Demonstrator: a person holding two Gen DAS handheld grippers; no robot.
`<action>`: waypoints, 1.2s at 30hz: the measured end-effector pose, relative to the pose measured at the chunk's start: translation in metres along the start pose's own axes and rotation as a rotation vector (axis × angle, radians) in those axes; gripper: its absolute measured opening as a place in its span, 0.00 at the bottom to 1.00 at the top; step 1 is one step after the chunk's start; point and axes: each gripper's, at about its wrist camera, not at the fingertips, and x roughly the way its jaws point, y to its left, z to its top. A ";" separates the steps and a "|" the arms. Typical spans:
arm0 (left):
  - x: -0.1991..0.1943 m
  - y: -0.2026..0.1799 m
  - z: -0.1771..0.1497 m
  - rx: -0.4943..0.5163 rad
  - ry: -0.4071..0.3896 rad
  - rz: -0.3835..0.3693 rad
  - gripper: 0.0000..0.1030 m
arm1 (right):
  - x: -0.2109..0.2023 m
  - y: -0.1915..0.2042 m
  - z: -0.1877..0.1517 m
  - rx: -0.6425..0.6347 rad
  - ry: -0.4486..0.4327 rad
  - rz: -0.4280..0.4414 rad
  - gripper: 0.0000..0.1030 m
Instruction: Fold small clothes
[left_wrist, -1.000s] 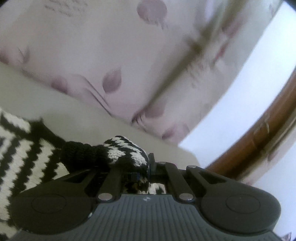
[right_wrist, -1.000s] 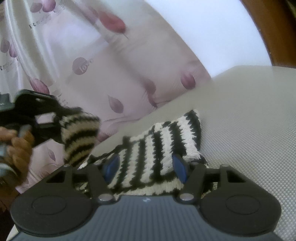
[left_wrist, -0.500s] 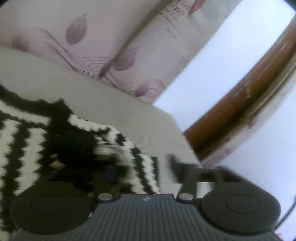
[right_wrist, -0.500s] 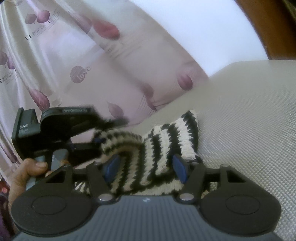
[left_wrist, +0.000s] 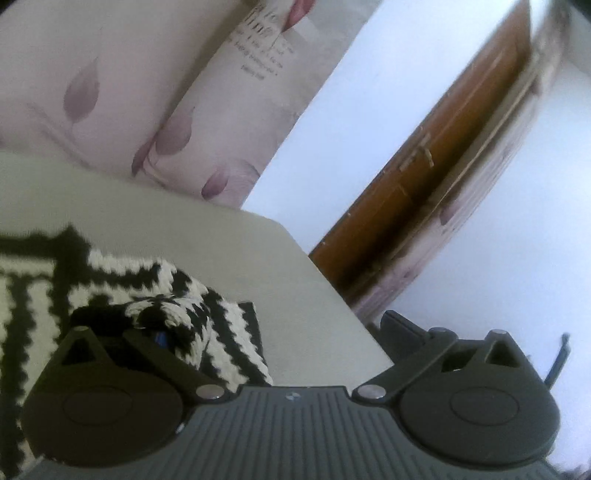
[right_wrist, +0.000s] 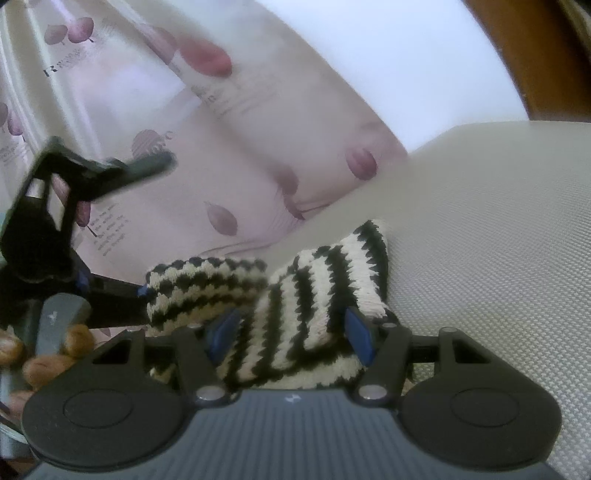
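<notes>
Knit garment (left_wrist: 122, 295), black-and-cream striped, lay flat on the pale grey textured surface (left_wrist: 229, 258). Left wrist view: left gripper (left_wrist: 280, 332) had its jaws spread wide, having just been opening. A folded-over end of the knit sat on the left finger, draped rather than pinched; nothing pressed on it from the other side, and the right finger stood off past the surface edge. The rest of the knit ran away left of the jaws, stripes in two directions where layers overlapped.

Right wrist view: right gripper (right_wrist: 291, 332) was partly open with the knit (right_wrist: 317, 295) lying between its blue pads (right_wrist: 356, 334). Whether the pads squeezed it or merely straddled it could not be told. The folded flap (right_wrist: 207, 288) rested left of the jaws, next to the left gripper's finger. A person's hand (right_wrist: 44, 354) showed at far left on that tool.

Judgement: thick, soft, light, not slippery or fragile; it would sag and hold a loose fold. Best taken at an edge or corner, pinching both layers.

Long axis looked to run ahead and slightly right of the right jaws, a corner pointing away; exact outline was hidden.
</notes>
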 end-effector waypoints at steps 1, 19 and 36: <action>0.003 -0.001 0.003 -0.006 0.024 -0.022 0.99 | 0.000 0.000 0.000 0.002 -0.001 -0.003 0.61; -0.008 -0.002 -0.060 0.197 0.096 -0.075 0.99 | -0.014 -0.039 0.004 0.270 -0.059 -0.018 0.64; 0.007 -0.074 -0.161 0.894 0.146 0.167 1.00 | -0.005 0.061 0.073 -0.426 0.390 0.061 0.63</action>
